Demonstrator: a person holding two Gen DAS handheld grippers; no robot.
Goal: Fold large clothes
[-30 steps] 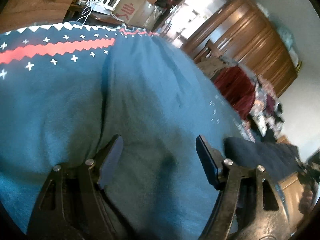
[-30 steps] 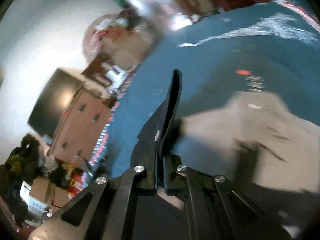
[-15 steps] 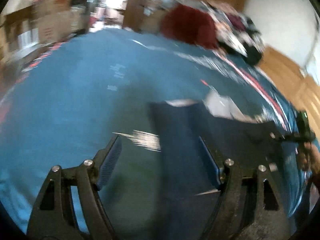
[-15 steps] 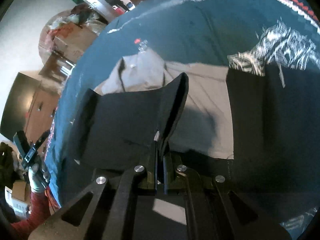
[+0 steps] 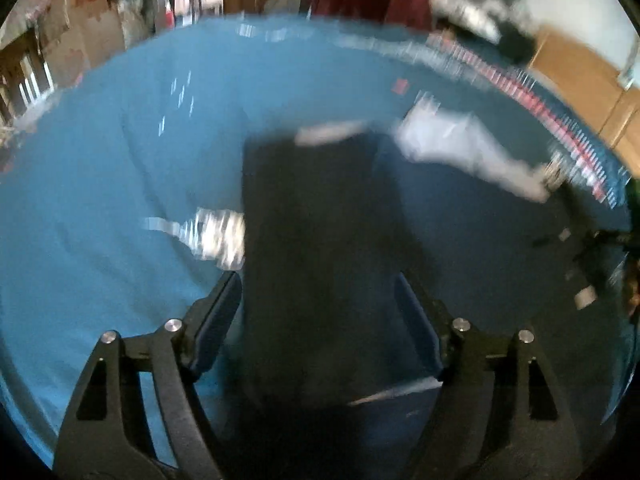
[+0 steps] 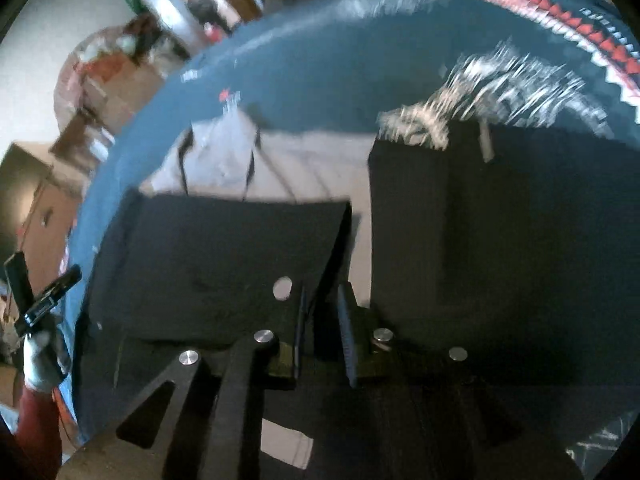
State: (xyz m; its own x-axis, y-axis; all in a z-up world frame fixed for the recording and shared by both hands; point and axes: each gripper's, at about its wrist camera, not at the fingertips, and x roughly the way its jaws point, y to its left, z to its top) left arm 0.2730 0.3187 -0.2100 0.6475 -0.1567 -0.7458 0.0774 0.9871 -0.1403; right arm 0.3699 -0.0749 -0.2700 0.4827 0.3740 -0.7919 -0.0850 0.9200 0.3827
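The garment (image 5: 320, 216), dark with a pale grey lining, lay spread on a teal cloth (image 5: 100, 200) that covered the work surface. In the left wrist view, which was blurred, a long dark panel of it ran up the middle of the frame, and a pale grey part (image 5: 460, 148) stretched off to the right.

The left gripper (image 5: 318, 312) was spread wide, its 2 fingers (image 5: 218, 316) on either side of the dark panel; whether they touched the fabric could not be told.

In the right wrist view, the right gripper (image 6: 324, 320) had its 2 blue-padded fingers (image 6: 346, 332) close together with a narrow gap between them, and an upright fold of dark fabric rose from that gap. Whether the pads pressed on the fabric could not be told. A dark flap (image 6: 224, 264) lay to the left of the fold, a larger dark panel (image 6: 500, 240) to its right, and the grey lining (image 6: 280, 168) showed between and beyond them.

The cloth carried a red and white zigzag border (image 6: 560, 16) along its far edge. At the left edge of that view a gloved hand (image 6: 38, 356) with a red sleeve (image 6: 34, 420) held the other gripper.
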